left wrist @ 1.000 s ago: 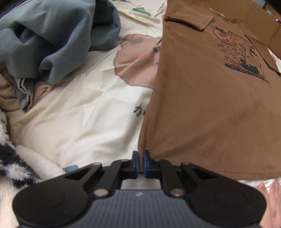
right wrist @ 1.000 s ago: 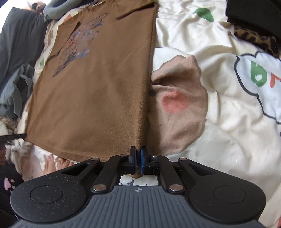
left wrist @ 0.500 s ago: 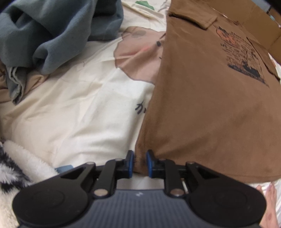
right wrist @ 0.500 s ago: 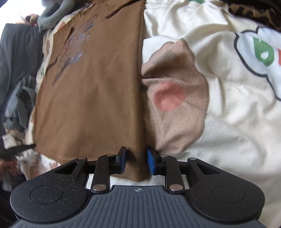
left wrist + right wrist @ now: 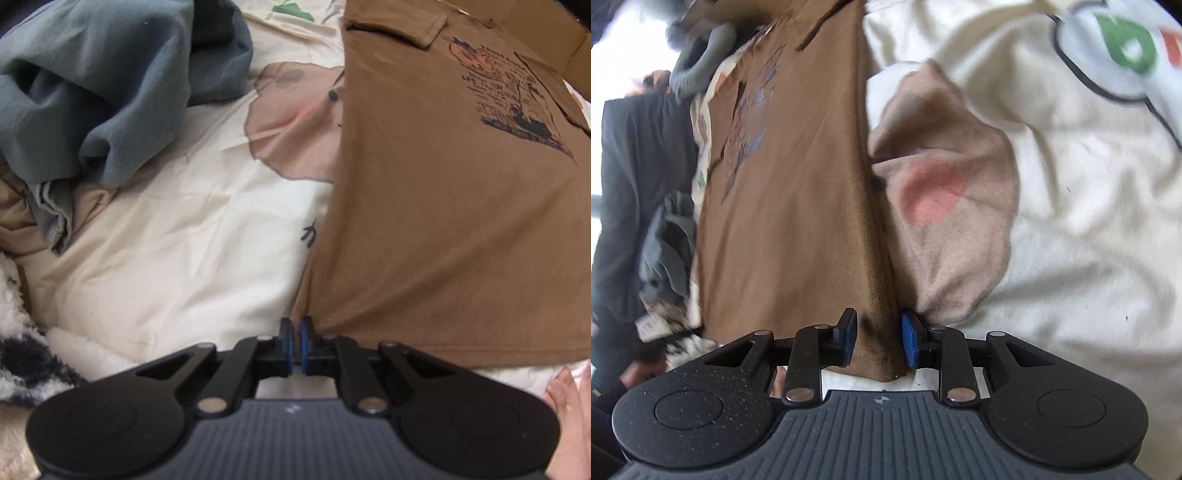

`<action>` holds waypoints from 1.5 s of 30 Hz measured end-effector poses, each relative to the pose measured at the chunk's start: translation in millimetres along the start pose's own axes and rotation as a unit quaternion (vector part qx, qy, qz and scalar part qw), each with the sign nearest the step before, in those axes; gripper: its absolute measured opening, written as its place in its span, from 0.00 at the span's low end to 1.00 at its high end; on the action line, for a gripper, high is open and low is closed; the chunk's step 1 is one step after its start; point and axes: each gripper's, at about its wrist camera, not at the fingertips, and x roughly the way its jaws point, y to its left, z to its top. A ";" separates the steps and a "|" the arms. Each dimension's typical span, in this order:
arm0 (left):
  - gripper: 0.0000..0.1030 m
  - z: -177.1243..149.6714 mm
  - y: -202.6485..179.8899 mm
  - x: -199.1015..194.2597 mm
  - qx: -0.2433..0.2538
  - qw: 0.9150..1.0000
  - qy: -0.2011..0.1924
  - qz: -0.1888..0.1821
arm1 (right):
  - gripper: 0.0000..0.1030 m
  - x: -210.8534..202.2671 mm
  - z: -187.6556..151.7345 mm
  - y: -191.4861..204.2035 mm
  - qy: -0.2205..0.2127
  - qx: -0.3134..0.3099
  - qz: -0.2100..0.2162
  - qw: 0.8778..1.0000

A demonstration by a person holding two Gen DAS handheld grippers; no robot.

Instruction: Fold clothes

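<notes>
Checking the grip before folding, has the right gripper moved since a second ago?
Yes. The right gripper has come down toward the shirt hem beside the bedsheet's pink spot; its jaws have opened, straddling the corner.

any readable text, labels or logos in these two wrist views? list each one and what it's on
None reads cleanly.
Brown t-shirt: dark chest print with several lines of lettering, too small and blurred to read.
Cream bedsheet: a dark handwritten-style character beside the shirt's edge, partly covered, not legible.
Cream bedsheet, right wrist view: large green shape and an orange one, possibly letters, cut off.
Grippers: a small mark on each body, no words.
</notes>
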 end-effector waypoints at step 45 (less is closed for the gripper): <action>0.03 -49.2 -31.3 -123.3 -0.087 0.994 -0.043 -0.057 | 0.00 -149.3 10.7 80.4 0.002 -0.063 -0.098 0.993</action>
